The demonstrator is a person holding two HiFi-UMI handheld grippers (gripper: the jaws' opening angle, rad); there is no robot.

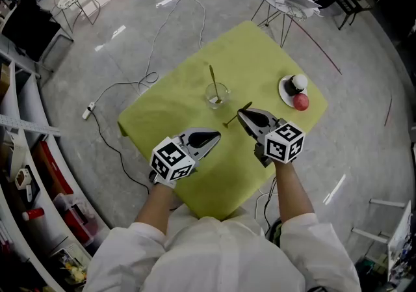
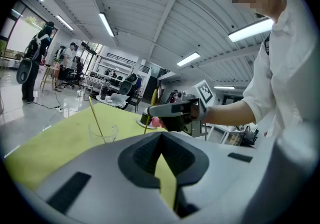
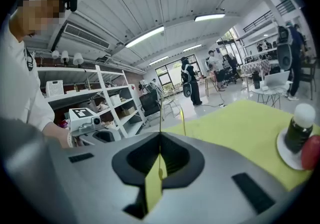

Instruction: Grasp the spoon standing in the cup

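Reaching out over the yellow-green tabletop (image 1: 188, 82), I hold both bare forearms forward from my white sleeves. The wrists are straight, each gripper is tipped a little below level, and the two are angled in toward each other. My right gripper (image 1: 240, 114) points toward 10 o'clock in the head view. Its jaws are clenched on a thin utensil (image 2: 152, 99), pinched near its middle, which crosses the tips at a slant. In the left gripper view that utensil stands nearly upright in the grip as a golden sliver. My left gripper (image 1: 218, 135) sits at 7 o'clock of the right one and points toward 2 o'clock. Its jaws are pressed together with nothing in them, and only tabletop shows through the slot behind the tips.

The spoon (image 1: 212, 79) stands in the cup (image 1: 216, 95), and neither gripper touches it. The spoon is slim and golden, with its bowl down inside the clear glass. Its long handle rises above the rim and leans slightly toward 12 o'clock. The cup stands near the middle of the tabletop, at 10 o'clock of my right jaws and 12 o'clock of my left jaws, apart from both. A white plate (image 1: 284, 91) lies at 3 o'clock of the cup, near the tabletop's edge.
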